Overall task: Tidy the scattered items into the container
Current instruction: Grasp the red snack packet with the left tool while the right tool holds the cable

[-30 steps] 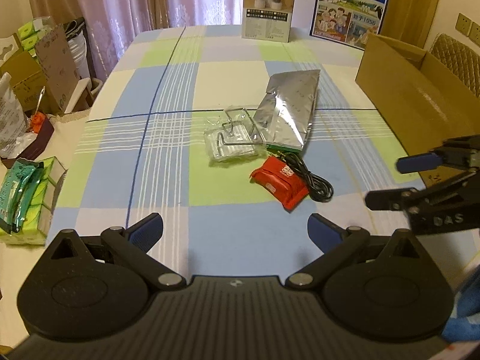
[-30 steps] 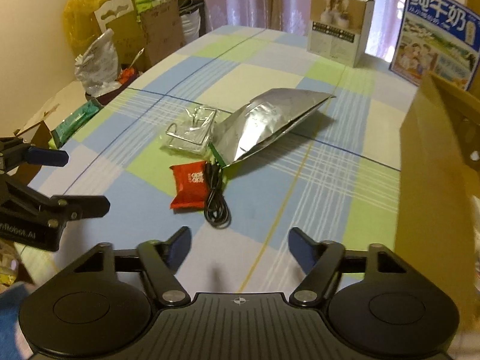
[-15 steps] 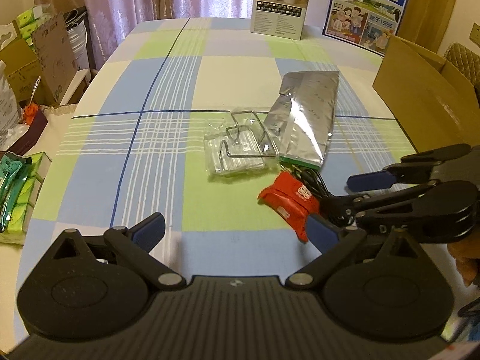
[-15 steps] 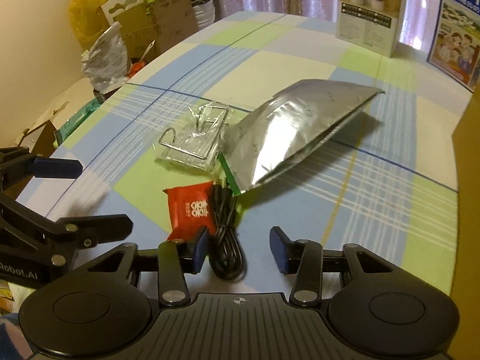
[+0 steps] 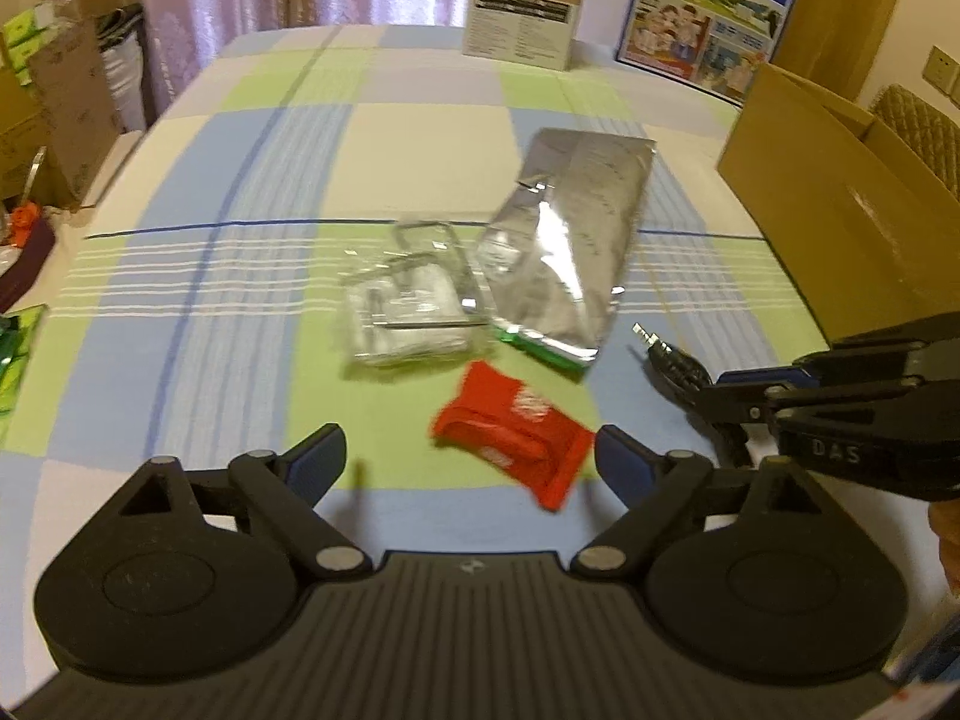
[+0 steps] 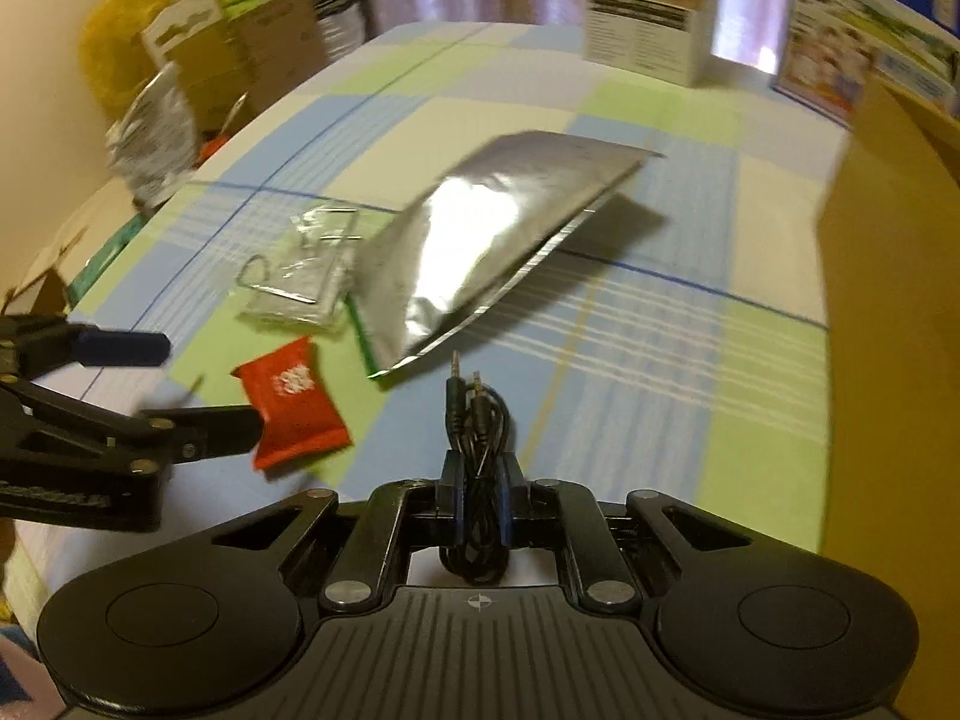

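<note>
The right claw has closed tight on a coiled black audio cable, whose two plugs stick out past the fingers above the tabletop. The left claw has just been narrowing but its jaws stand wide apart, with the red snack packet lying between its fingertips, untouched by the pads. Just beyond the packet lie a clear plastic bag holding a wire rack and, touching it on the right, a silver foil pouch. The cardboard box stands open at the tabletop's right edge, well apart from the items; its inside cannot be seen.
</note>
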